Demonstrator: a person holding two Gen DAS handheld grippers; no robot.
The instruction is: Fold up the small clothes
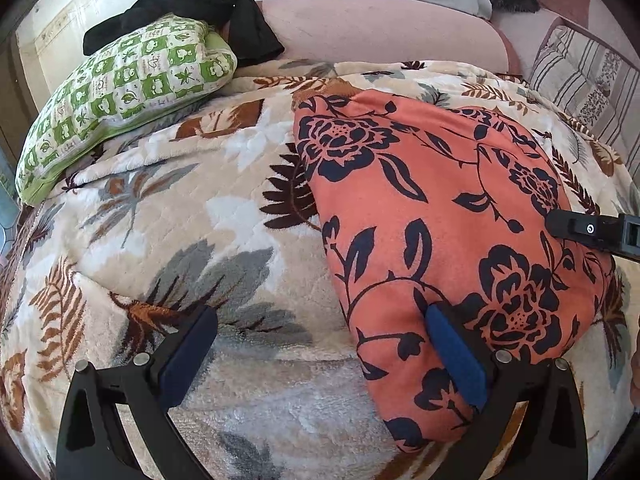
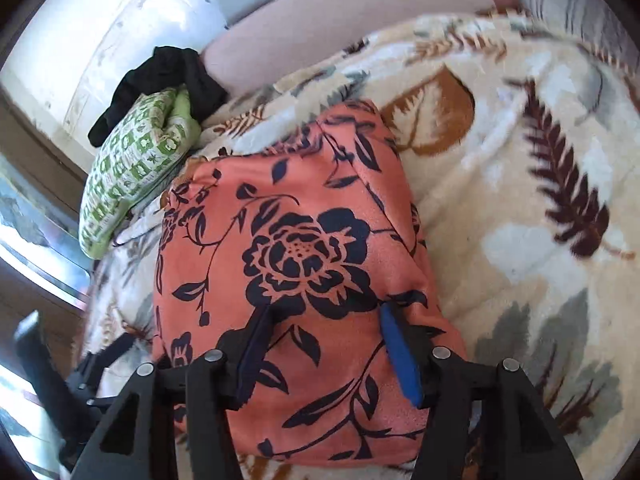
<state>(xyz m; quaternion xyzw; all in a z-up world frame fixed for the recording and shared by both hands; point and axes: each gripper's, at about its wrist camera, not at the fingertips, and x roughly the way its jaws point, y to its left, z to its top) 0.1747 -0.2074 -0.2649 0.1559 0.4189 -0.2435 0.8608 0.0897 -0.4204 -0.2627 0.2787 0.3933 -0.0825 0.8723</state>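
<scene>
Progress looks late for this piece. Left to right: green checked pillow with a black garment heaped on it, unfolded, likely still to do. Then bare leaf-print blanket. Left gripper jaws wide apart, holding nothing, right pad resting on the cloth's near edge. Orange floral garment lies on the blanket as a compact, smooth rectangle, seemingly folded. Right gripper hovers over it, jaws open, nothing clamped.
</scene>
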